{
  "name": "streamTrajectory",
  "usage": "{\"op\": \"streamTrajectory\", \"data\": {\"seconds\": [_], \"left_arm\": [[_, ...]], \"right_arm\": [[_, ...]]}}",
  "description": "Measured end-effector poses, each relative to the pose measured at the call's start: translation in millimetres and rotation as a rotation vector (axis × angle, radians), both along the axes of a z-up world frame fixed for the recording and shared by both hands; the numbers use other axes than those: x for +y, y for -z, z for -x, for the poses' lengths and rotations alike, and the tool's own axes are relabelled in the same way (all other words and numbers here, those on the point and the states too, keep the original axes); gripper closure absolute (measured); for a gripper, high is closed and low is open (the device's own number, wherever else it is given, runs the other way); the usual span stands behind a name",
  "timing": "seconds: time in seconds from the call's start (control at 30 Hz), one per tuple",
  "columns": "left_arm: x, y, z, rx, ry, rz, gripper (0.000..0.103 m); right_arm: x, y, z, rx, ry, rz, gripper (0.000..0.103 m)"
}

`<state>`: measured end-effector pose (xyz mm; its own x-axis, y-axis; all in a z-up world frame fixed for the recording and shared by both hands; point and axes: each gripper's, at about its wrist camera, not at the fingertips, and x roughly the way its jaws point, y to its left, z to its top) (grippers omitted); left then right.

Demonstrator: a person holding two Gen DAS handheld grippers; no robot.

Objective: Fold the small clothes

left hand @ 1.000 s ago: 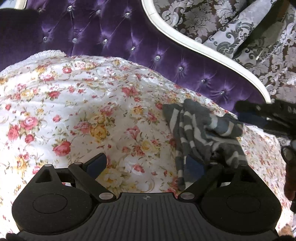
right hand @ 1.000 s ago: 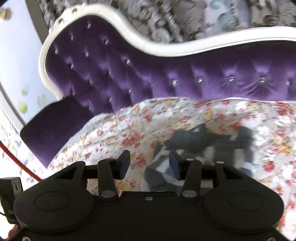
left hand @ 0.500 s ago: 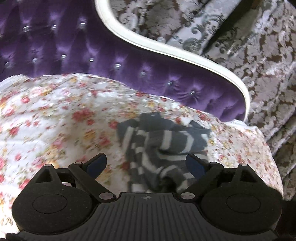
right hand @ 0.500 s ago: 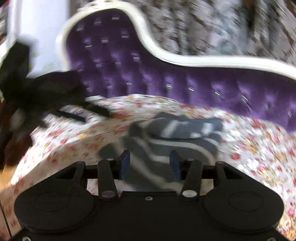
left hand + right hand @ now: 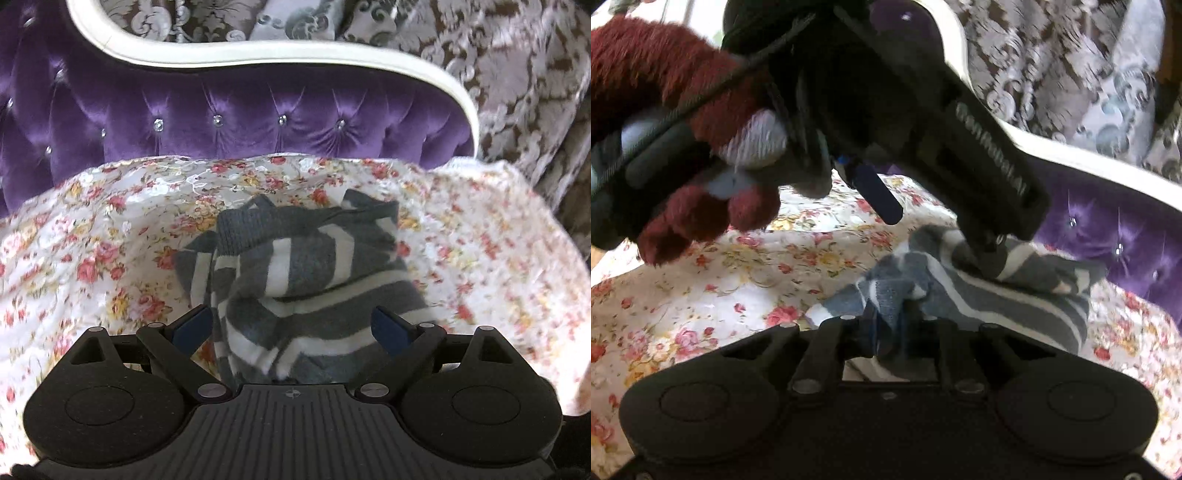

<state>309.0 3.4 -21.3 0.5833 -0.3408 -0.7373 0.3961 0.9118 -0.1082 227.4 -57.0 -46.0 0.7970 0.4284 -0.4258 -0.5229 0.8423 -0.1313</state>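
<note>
hiding the striped garment (image 5: 997,295) partly: right claw (image 5: 886,328) clamped on it, left claw (image 5: 291,328) apart

soft even daylight, no hard shadows. left wrist view: purple headboard (image 5: 258,122) shows a satin sheen, its studs glinting; floral bedspread (image 5: 92,240) washes out and smears toward its right edge; fisheye bends the white frame. right wrist view dimmer: gloved hand (image 5: 676,147) and left gripper (image 5: 942,229) loom dark, out of focus; curtain (image 5: 1052,62) motion-blurred.
</note>
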Motion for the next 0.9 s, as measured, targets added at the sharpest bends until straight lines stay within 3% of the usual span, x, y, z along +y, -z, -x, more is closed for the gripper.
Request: {"op": "streamTrajectory", "data": {"seconds": [0.17,0.33,0.43,0.6,0.67,0.83,0.9], "left_arm": [[-11.5,7.8,-14.3,-0.063,-0.010,-0.073,0.010],[-30.2,12.1,-21.0,-0.162,0.025,-0.211,0.011],[-23.3,13.0,-33.8,-0.210,-0.106,-0.284,0.011],[21.5,14.0,-62.6,-0.106,-0.294,-0.171,0.011],[31.4,12.7,-64.8,-0.075,-0.292,-0.125,0.011],[43.8,17.0,-62.9,0.025,-0.240,0.109,0.010],[41.8,20.2,-63.7,0.061,-0.229,0.160,0.010]], "right_arm": [[-3.6,-1.6,0.8,0.005,-0.004,-0.022,0.087],[-3.7,-0.4,-2.1,0.015,-0.009,-0.033,0.087],[-4.0,0.9,0.3,0.014,-0.010,-0.034,0.087],[-2.8,2.5,1.6,0.013,-0.009,-0.039,0.086],[-2.9,3.4,1.3,0.013,-0.007,-0.046,0.086],[-2.2,5.3,1.7,0.011,-0.002,-0.053,0.086],[-3.4,5.3,0.6,0.011,-0.002,-0.057,0.086]]}}
